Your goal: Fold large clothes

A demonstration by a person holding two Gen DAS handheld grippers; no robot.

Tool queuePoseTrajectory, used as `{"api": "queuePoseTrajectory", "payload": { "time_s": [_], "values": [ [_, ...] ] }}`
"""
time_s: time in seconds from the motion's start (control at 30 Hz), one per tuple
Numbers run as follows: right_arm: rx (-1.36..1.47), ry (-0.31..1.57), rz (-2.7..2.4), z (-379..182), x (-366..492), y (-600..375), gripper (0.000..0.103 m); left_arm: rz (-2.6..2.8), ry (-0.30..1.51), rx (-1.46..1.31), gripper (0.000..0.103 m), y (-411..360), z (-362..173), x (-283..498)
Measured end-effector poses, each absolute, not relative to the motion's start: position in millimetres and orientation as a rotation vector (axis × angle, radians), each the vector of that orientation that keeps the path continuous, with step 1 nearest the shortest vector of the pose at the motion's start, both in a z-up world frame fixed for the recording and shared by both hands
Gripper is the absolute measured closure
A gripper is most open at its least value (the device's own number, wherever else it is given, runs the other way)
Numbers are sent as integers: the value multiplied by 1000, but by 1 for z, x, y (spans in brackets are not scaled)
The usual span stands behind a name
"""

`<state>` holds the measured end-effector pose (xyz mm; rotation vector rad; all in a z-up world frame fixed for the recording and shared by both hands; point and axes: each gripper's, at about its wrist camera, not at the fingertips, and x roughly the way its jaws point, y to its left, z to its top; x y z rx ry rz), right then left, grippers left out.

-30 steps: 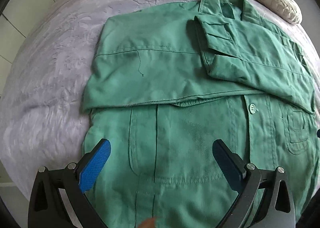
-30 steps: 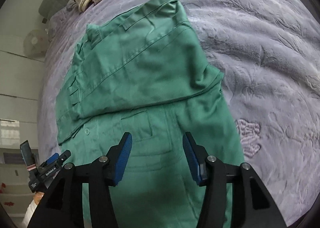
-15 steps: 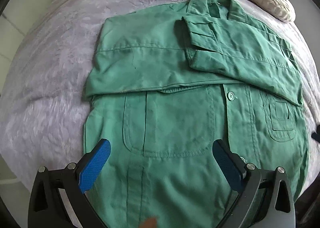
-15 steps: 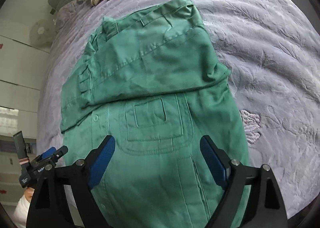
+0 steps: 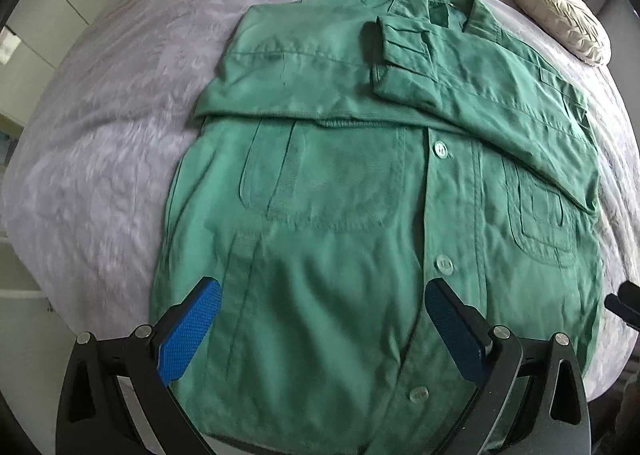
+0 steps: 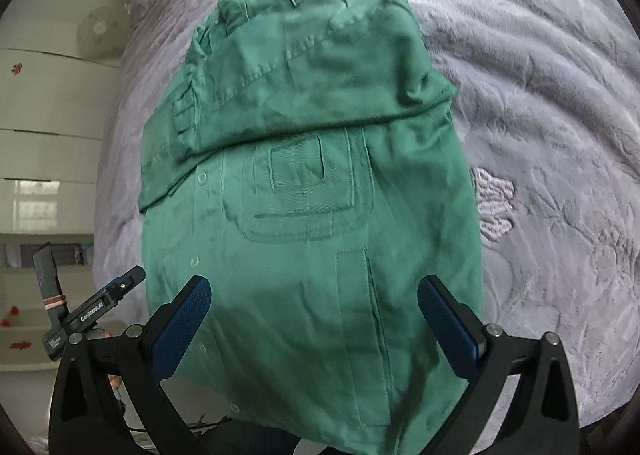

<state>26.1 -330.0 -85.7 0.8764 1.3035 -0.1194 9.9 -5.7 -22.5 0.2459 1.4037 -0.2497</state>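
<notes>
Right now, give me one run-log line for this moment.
stage: sleeves folded in | green button-up work jacket flat on lilac bedspread | left gripper open | right gripper just opened, empty

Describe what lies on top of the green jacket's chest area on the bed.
Both sleeves are folded across the green jacket, the cuff of one resting over the other. They cover the upper front, so any buttons or pockets beneath cannot be seen. The lower pockets stay exposed.

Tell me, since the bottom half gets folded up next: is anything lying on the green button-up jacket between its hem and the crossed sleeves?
Nothing visible does. The green button-up jacket lies flat on the lilac quilted bedspread, its front bare below the folded sleeves. Both the left gripper and right gripper hang open over the hem.
</notes>
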Motion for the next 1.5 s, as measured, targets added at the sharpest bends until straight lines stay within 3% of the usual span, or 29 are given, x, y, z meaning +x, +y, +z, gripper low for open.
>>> {"api": "queuePoseTrajectory", "payload": {
  "time_s": [1.03,1.5],
  "values": [
    [1017,1196,-202,-82,-61,-227,0,-355,1406,350,1,114,-48,-54],
    [1029,1125,-500,-88,-135,-290,0,-390,1569,144,1,198,-104,-36]
  ]
}}
